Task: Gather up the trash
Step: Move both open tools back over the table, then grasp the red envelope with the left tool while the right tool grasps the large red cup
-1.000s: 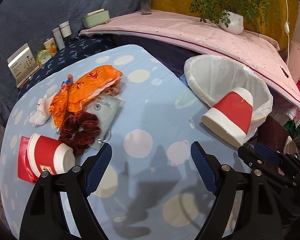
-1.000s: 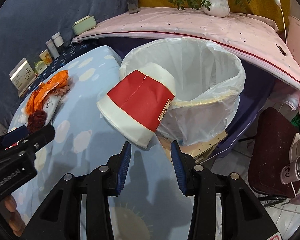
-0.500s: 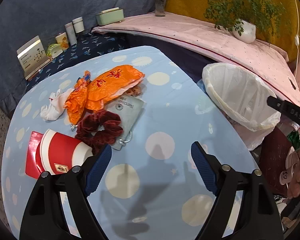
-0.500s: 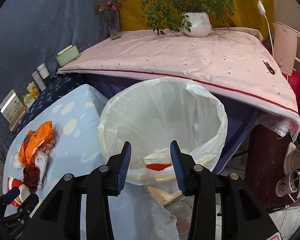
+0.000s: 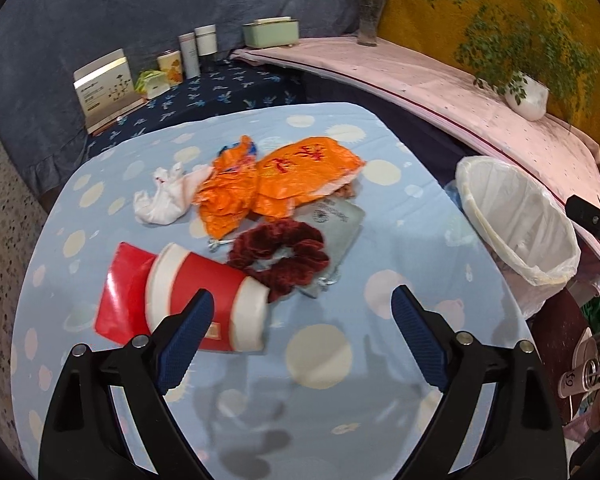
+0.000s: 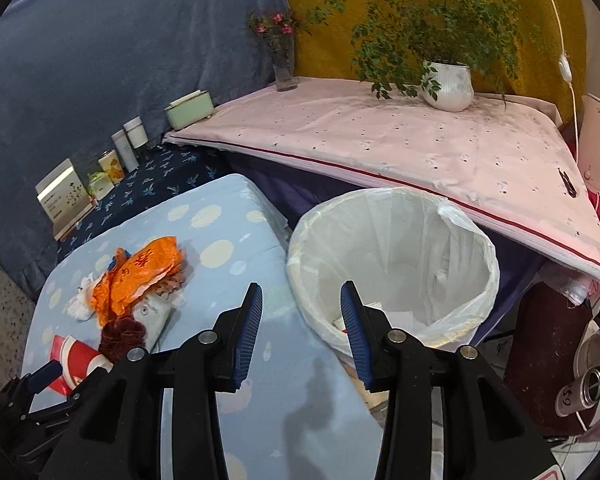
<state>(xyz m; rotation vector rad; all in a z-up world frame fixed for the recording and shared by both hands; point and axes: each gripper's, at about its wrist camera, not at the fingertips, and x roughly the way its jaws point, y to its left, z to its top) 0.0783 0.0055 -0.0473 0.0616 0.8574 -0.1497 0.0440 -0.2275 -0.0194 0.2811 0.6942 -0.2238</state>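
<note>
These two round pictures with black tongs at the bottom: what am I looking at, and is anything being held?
No robot here: a person holds a hand-held gripper in each hand, each with a wide-angle camera looking along its blue-padded fingers. The left hand-held gripper looks over a spotted blue tablecloth; its jaws are opening, with nothing between them. On the cloth lie a red-and-white paper cup, orange wrappers, a crumpled white tissue and a dark red scrunchie. The right hand-held gripper hangs above a bin with a white liner, empty-handed.

Left wrist view angled down over table [image 5: 320, 400], right over bin [image 6: 392, 216], both sharing both.
</note>
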